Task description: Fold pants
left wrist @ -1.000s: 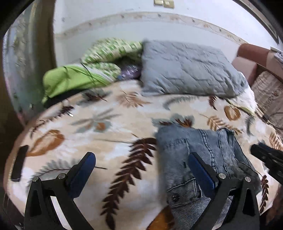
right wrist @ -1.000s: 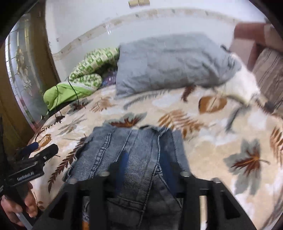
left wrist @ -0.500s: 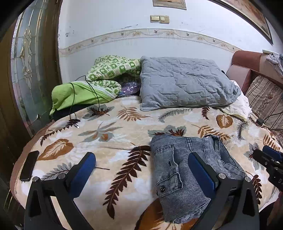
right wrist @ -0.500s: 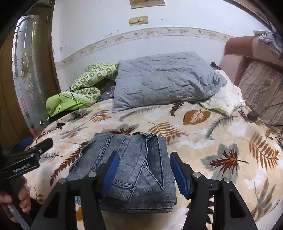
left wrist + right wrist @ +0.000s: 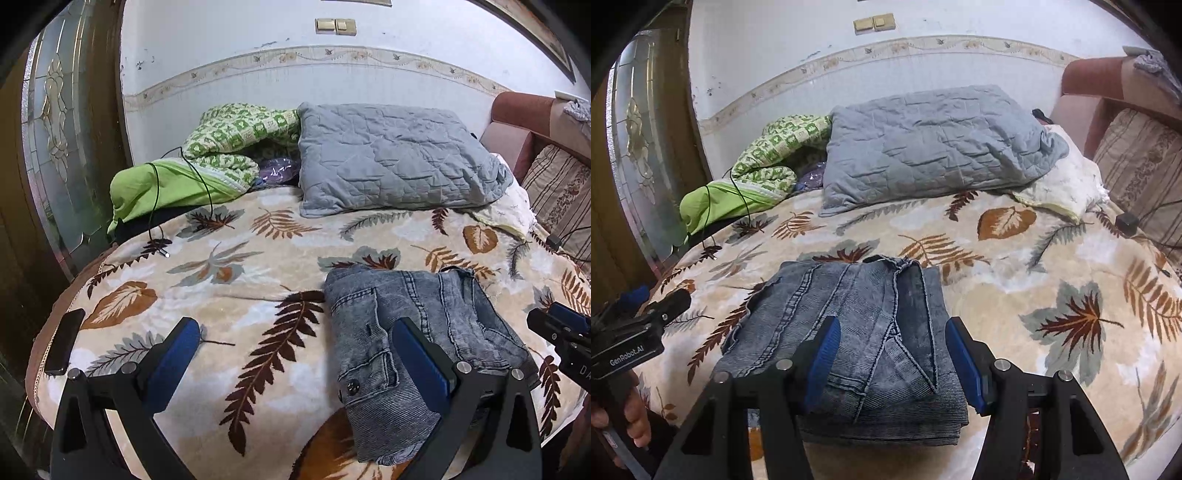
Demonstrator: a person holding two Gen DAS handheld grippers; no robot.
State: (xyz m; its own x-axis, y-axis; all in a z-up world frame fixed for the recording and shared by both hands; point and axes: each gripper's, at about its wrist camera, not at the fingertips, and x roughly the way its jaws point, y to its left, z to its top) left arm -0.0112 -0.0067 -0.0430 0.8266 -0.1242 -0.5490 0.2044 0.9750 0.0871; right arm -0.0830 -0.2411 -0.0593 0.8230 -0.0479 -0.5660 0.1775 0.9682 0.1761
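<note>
The jeans point(image 5: 864, 339) lie folded into a compact, roughly rectangular stack on the near part of the leaf-print blanket point(image 5: 1052, 266). The waistband button point(image 5: 353, 387) shows at the near left corner of the stack in the left wrist view.

Left gripper point(image 5: 295, 354): jaws spread wide, holding nothing. Its blue pads point(image 5: 173, 354) stand above the blanket, the right one over the left part of the jeans; contact with the cloth cannot be told. In the right wrist view this tool appears at the left edge, held by a hand point(image 5: 631, 421).

Right gripper point(image 5: 892, 360): jaws parted to about the width of the stack's right half, nothing clamped between them. Both pads point(image 5: 822, 354) stand over the near edge of the jeans; whether they touch the denim cannot be told.

Far side of the bed: a grey quilted pillow point(image 5: 391, 158), with a green patterned quilt point(image 5: 236, 136) to its left. A thin black cable point(image 5: 155, 206) trails from the quilt onto the blanket. A dark phone point(image 5: 64, 341) lies on the near left edge of the bed. A striped cushion point(image 5: 1141, 166) sits at far right
</note>
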